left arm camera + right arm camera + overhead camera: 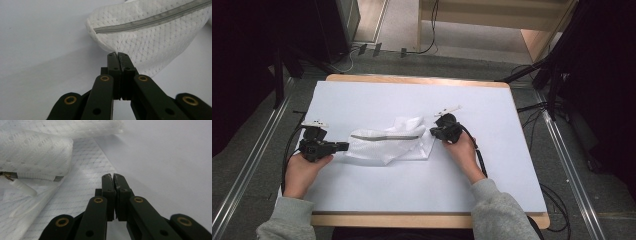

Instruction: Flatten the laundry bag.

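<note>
- Lying mid-table on the white sheet [492, 165] is a white mesh pouch [384, 145].
- Left gripper [343, 146] is pinching the pouch's left corner, jaws clenched.
- Right gripper [433, 131] is sitting clenched at its right edge, grasping nothing.

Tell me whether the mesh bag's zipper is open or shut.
Shut along the part that shows: the grey zipper on the white mesh bag runs as one closed line; its far end is blurred.
</note>
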